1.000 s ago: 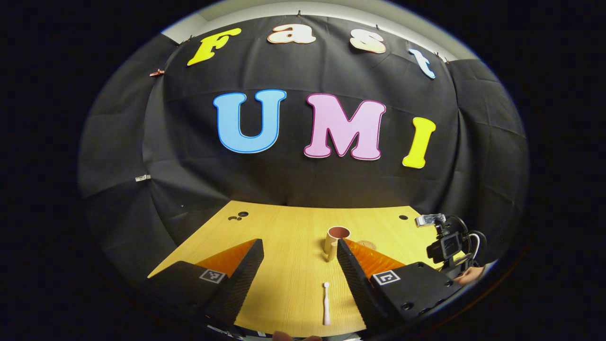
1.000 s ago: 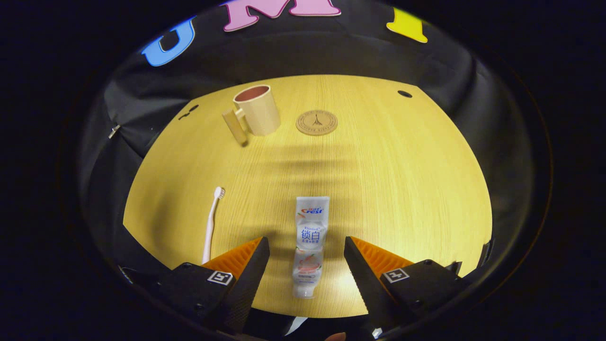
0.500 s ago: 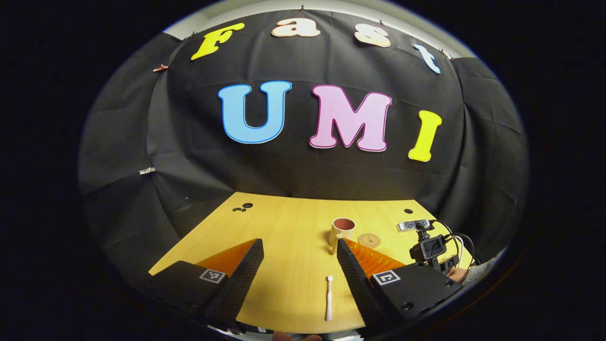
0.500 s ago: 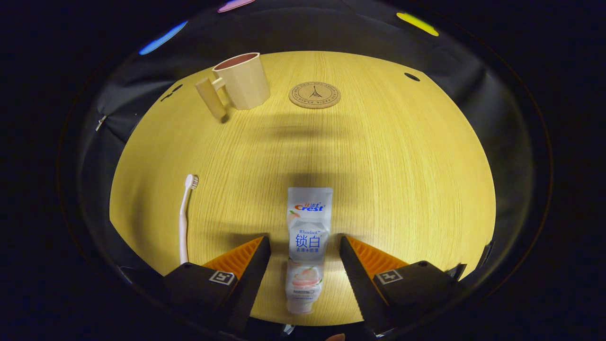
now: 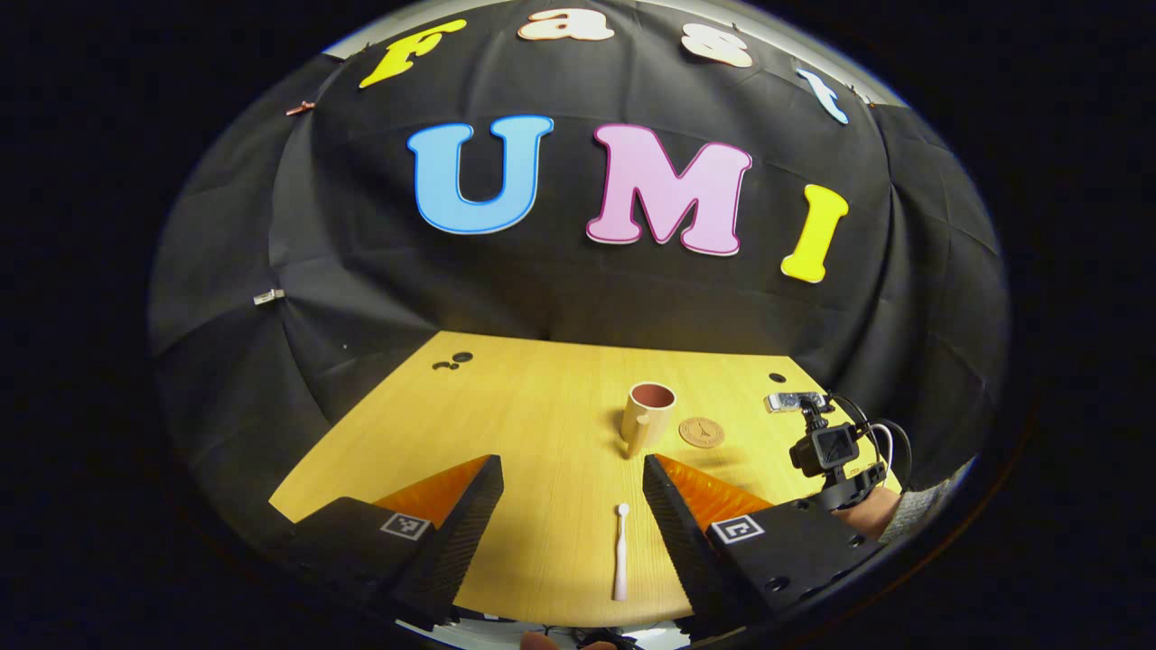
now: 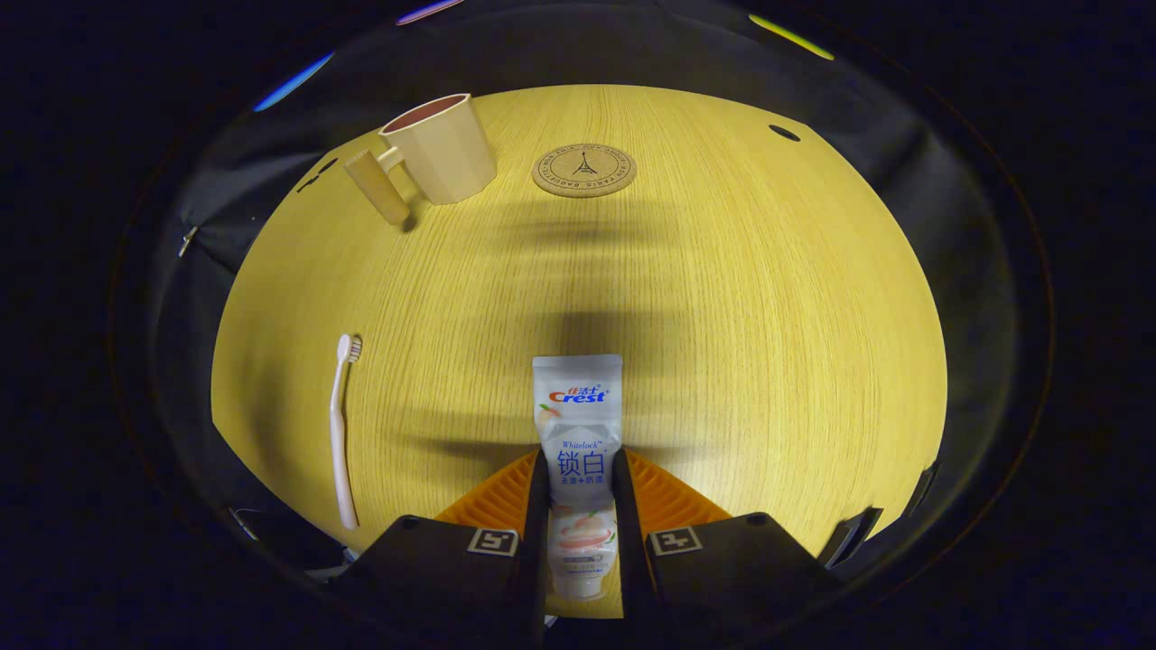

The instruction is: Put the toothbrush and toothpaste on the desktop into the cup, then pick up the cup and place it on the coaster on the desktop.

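Your right gripper (image 6: 578, 469) clamps both fingers on the glossy toothpaste (image 6: 578, 433) tube at 6 o'clock on the wood-grain desktop (image 6: 741, 298); cup (image 6: 438, 149) at 11, round cork coaster (image 6: 583, 170) at 12. Your left gripper (image 5: 569, 492) hangs with fingers apart above the slim toothbrush (image 5: 620, 551), its view showing the hand (image 5: 871, 515) holding the right one.

A broad stretch of bare tabletop (image 6: 722, 298) is left open between the toothpaste (image 6: 578, 433) and the cup (image 6: 440, 149) and coaster (image 6: 583, 170), the left side being obstructed by the toothbrush (image 6: 340, 433) alone.
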`<act>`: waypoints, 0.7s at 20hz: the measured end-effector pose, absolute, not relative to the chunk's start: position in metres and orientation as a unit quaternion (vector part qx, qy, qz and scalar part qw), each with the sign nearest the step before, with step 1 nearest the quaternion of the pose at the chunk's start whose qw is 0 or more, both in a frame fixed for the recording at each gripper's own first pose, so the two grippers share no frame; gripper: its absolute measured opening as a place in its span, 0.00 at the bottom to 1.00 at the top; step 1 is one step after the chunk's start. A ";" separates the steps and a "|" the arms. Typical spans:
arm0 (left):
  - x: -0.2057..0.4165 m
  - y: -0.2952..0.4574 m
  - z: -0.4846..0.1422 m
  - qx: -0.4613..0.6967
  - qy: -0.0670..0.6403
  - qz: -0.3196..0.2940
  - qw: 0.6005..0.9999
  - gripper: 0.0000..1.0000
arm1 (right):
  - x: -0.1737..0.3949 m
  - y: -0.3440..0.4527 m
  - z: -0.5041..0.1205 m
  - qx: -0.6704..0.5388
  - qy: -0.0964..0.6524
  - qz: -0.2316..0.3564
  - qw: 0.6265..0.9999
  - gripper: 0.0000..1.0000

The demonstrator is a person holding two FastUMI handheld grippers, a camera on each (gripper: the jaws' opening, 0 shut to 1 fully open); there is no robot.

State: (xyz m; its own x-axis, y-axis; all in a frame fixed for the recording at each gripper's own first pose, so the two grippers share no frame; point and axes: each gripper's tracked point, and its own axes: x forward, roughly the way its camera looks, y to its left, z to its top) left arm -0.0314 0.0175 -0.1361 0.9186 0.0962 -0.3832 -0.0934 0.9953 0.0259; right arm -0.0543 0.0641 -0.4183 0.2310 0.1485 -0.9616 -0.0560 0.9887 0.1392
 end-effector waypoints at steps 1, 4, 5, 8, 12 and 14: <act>-0.028 0.015 -0.146 0.005 0.210 0.045 0.977 0.97 | -0.053 0.064 -0.416 0.045 0.611 0.069 0.787 0.37; -0.022 0.003 -0.183 0.003 0.265 0.028 0.964 0.96 | -0.051 0.062 -0.401 0.079 0.584 0.071 0.805 0.31; -0.022 -0.003 -0.196 -0.004 0.285 0.019 0.958 0.96 | -0.050 0.060 -0.394 0.088 0.575 0.072 0.810 0.31; -0.018 -0.018 -0.239 -0.027 0.339 -0.002 0.941 0.85 | -0.049 0.052 -0.372 0.103 0.550 0.077 0.825 0.31; -0.010 -0.021 -0.288 -0.012 0.386 -0.004 0.923 0.83 | -0.052 0.044 -0.348 0.110 0.531 0.087 0.836 0.31; -0.002 -0.019 -0.306 0.006 0.400 -0.001 0.917 0.81 | -0.054 0.041 -0.341 0.112 0.526 0.090 0.838 0.31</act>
